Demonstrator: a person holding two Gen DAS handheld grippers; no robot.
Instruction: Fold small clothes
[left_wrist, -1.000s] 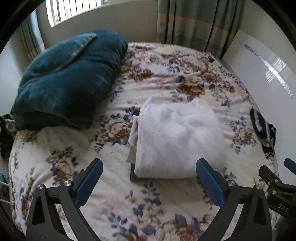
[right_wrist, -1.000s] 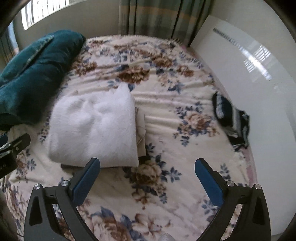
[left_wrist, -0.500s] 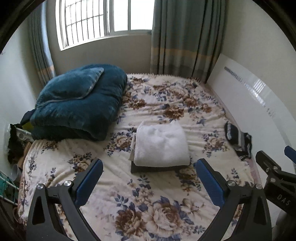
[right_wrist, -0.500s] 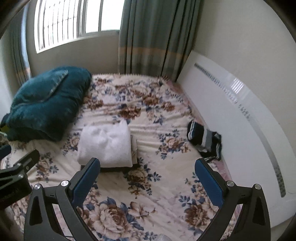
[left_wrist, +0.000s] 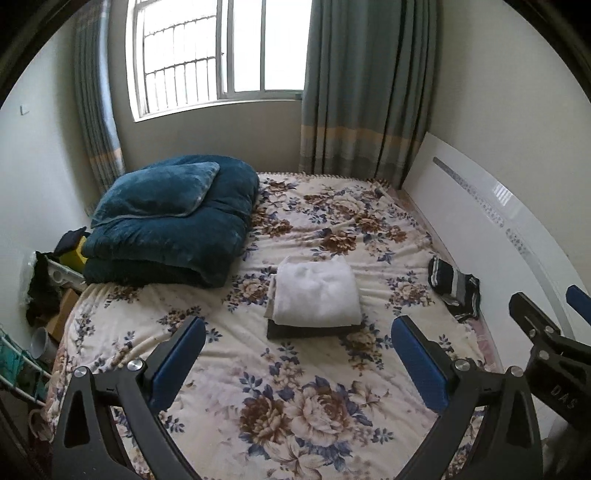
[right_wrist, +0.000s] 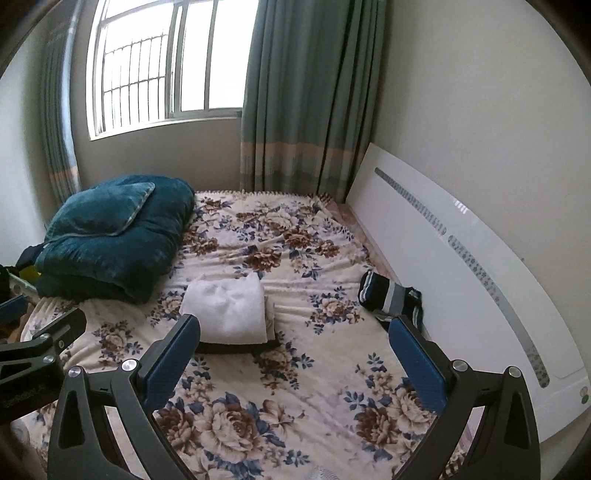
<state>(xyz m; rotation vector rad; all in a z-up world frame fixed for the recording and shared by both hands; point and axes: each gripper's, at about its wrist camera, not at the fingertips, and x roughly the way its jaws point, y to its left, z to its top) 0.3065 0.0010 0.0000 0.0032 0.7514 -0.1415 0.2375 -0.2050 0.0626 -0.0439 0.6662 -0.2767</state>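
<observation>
A folded white fluffy garment (left_wrist: 317, 291) lies on top of a folded cream piece and a folded dark one (left_wrist: 310, 331) in the middle of the floral bed; the stack also shows in the right wrist view (right_wrist: 227, 310). A crumpled dark striped garment (left_wrist: 455, 286) lies at the bed's right edge, also seen in the right wrist view (right_wrist: 391, 295). My left gripper (left_wrist: 297, 352) is open and empty, held high and well back from the stack. My right gripper (right_wrist: 291, 350) is open and empty, likewise far back.
A folded teal blanket with a pillow (left_wrist: 173, 221) sits at the bed's far left. A white headboard (right_wrist: 461, 266) runs along the right wall. Window and curtains (left_wrist: 362, 92) stand behind the bed. Clutter and boxes (left_wrist: 48, 295) lie left of the bed.
Both grippers have pulled far back and up from the folded stack, so the whole bed and window now show. The stack has not moved. Both stay open.
</observation>
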